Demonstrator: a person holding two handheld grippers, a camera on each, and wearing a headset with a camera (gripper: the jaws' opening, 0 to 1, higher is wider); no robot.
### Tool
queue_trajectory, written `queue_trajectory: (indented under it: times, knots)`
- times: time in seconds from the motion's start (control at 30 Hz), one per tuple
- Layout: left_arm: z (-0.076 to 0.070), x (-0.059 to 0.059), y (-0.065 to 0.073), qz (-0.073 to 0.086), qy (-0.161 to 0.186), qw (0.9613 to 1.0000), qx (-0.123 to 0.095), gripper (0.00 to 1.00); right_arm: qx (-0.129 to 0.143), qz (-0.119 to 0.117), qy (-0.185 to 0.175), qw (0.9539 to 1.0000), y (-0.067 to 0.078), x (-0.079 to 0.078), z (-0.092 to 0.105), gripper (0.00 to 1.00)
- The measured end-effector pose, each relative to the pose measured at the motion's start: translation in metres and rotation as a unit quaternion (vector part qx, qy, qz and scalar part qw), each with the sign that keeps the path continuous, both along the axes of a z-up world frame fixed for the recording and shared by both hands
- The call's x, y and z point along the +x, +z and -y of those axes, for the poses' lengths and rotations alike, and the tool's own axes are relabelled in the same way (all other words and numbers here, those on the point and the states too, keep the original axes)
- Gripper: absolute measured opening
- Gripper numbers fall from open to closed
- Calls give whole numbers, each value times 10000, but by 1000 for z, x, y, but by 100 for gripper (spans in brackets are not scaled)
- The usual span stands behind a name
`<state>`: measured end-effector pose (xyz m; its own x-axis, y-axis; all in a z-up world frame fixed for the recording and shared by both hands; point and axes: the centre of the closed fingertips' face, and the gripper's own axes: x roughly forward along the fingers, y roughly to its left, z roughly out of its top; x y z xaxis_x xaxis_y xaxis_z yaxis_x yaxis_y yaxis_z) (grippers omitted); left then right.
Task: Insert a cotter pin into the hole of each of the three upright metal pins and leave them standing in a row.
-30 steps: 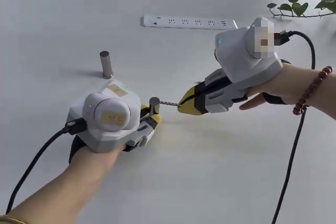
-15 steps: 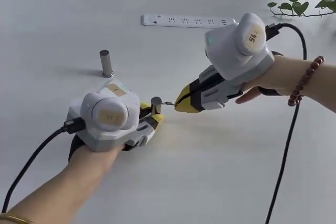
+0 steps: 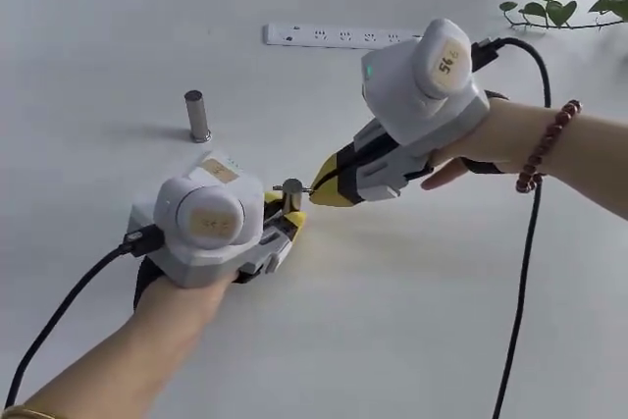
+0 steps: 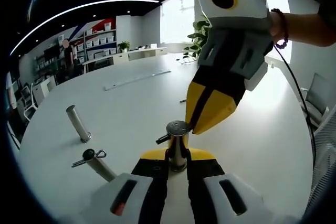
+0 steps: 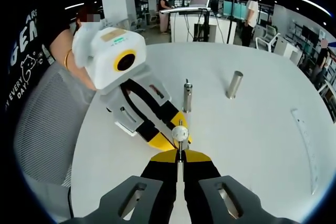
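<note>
Pushing off-line is the chief risk. The right gripper (image 3: pixel 320 190), pressed together on the thin cotter pin (image 4: pixel 160 140), meets the upright metal pin (image 4: pixel 177 139) at centre frame in the head view. If its line drifts from the hole, the wire could bend or jam. A hard shove might also twist or tilt the metal pin in the left gripper (image 4: pixel 178 157), whose jaws pinch its shaft low down.

The metal pin is a smooth, shiny cylinder with a flat round cap. The cotter pin's dark tip pokes out on its left side in the left gripper view. At lower left there, a second pin (image 4: pixel 97 162) carries a looped cotter pin, and a bare pin (image 4: pixel 77 123) stands above it. The surface (image 3: pixel 392 321) is matte white.
</note>
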<state>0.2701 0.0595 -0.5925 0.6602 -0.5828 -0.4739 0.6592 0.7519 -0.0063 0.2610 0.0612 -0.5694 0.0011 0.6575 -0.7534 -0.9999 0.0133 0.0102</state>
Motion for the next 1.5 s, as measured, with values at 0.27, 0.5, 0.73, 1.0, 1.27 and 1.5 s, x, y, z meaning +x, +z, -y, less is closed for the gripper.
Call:
queue_trajectory:
  times: [0.27, 0.5, 0.73, 1.0, 1.27, 1.5]
  knots:
    - [0, 1, -1, -141, 200, 9996, -147, 11, -6, -41, -171, 9998, -1, 2, -1, 0]
    - [0, 1, -2, -151, 277, 9993, -177, 11, -86, -93, -296, 9995, -1, -2, 10, 4]
    - [1, 1, -2, -125, 306, 9994, -118, 11, -32, -74, -469, 9989, 4, 0, 13, 0]
    - [0, 1, -2, -168, 362, 9991, -152, 11, -41, -60, -470, 9989, 4, 0, 8, 0]
    - [0, 1, -3, -179, 406, 9989, -154, 11, -23, -20, -421, 9991, 4, 3, 3, 0]
    - [0, 1, -3, -178, 416, 9989, -156, 11, -8, -24, -443, 9990, 4, 3, 2, 0]
